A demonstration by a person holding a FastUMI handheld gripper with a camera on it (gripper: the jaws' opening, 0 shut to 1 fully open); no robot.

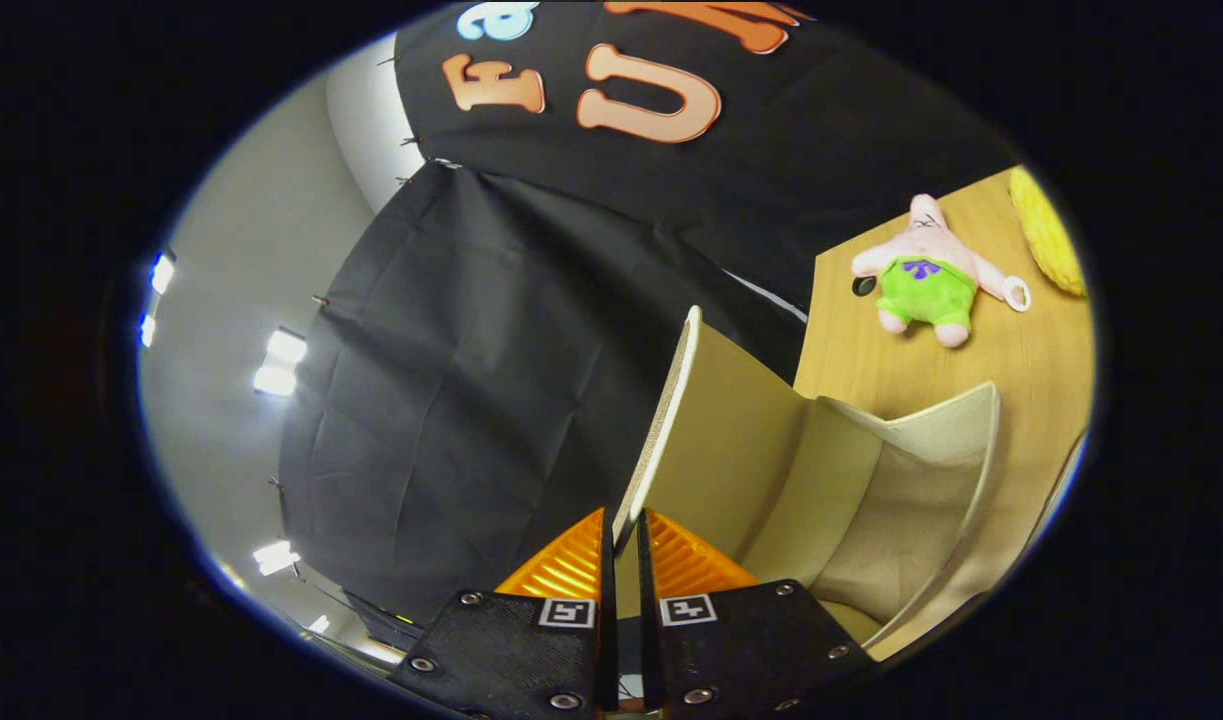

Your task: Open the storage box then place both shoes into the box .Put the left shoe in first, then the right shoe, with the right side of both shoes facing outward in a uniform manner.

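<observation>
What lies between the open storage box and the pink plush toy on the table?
In the gripper view, only bare wooden table lies between the storage box and the pink plush toy. The gripper is clamped on the box lid.

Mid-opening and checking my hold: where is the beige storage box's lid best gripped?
Grip the beige lid at its thin free edge, coming edge-on from outside the box. The gripper is shut on that edge; the panel is flat and slim enough to pinch.
</observation>
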